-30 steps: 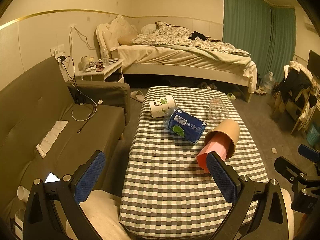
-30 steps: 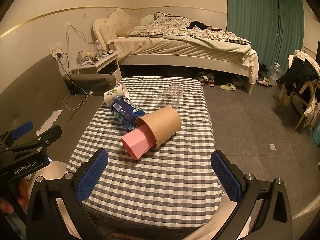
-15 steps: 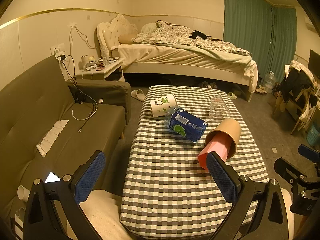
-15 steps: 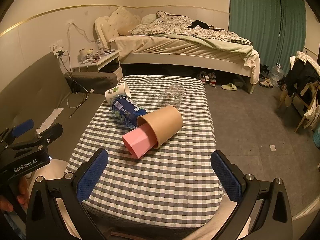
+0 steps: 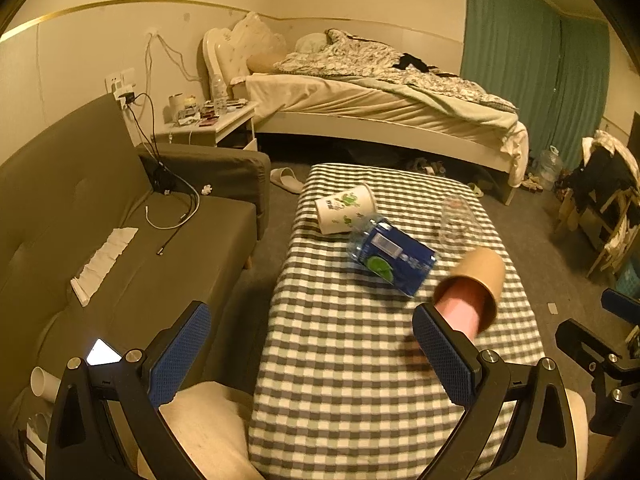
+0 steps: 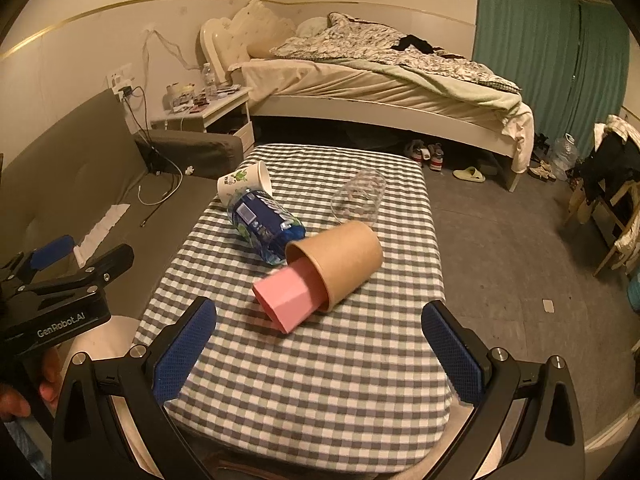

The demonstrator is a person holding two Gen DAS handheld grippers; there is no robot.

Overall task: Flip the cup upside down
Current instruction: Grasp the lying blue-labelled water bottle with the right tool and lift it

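Hiding: the right finger of the left tool point(image 5: 312, 354) covered the pink cup's point(image 6: 285, 298) mouth end.
Cups: pink cup lay nested in the brown cup point(image 6: 340, 260), both sideways on the counter point(image 6: 320, 380).
Blue bottle point(image 6: 264, 226): just behind the brown cup.
Left tool: spread wide, empty, short of the brown cup.
Right tool point(image 6: 318, 354): spread wide, empty, before the brown cup.

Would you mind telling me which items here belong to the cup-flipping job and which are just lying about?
Job:
brown paper cup
pink cup nested in it
white printed paper cup
clear plastic cup
left gripper, right gripper, both open

Lying about:
blue-labelled bottle
checked tablecloth
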